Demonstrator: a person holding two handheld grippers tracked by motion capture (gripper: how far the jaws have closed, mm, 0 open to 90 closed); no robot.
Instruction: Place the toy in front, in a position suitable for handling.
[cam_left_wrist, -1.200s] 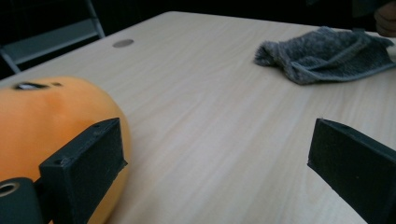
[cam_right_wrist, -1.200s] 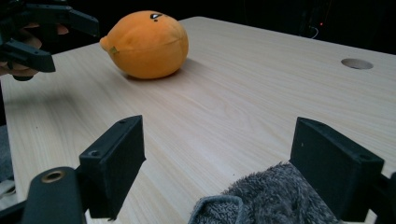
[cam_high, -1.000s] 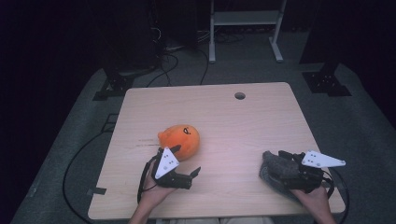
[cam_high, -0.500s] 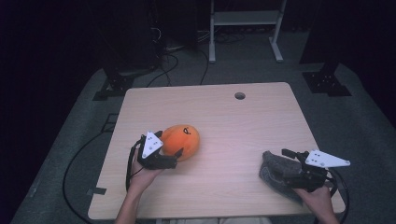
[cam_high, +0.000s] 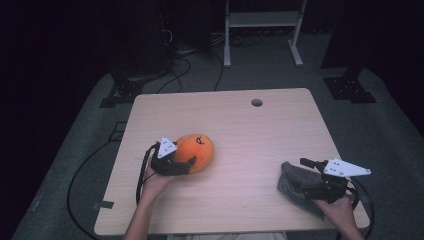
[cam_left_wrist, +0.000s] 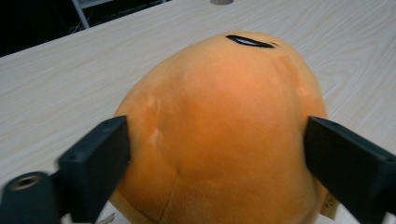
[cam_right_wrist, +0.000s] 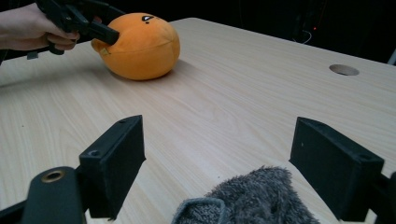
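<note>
An orange plush toy (cam_high: 197, 150) with a small black face mark lies on the wooden table (cam_high: 250, 125), left of centre. My left gripper (cam_high: 189, 161) reaches it from the left. Its jaws have just been closing, and in the left gripper view both pads press the plush toy's (cam_left_wrist: 219, 116) sides. At the table's front right, my right gripper (cam_high: 302, 175) stands open and points left. A grey fluffy cloth (cam_high: 292, 182) lies under and between its jaws; in the right gripper view the cloth (cam_right_wrist: 247, 200) sits low between the wide-apart jaws, untouched by them.
A round cable hole (cam_high: 257, 102) sits near the table's far edge. Beyond the table stand a white metal frame (cam_high: 260, 30) and dark stands, with cables on the grey floor. Bare wood lies between the plush toy and the cloth.
My left gripper has moved from the front edge up to the plush toy's left side and brought its jaws around it. The right gripper and the cloth have stayed put.
</note>
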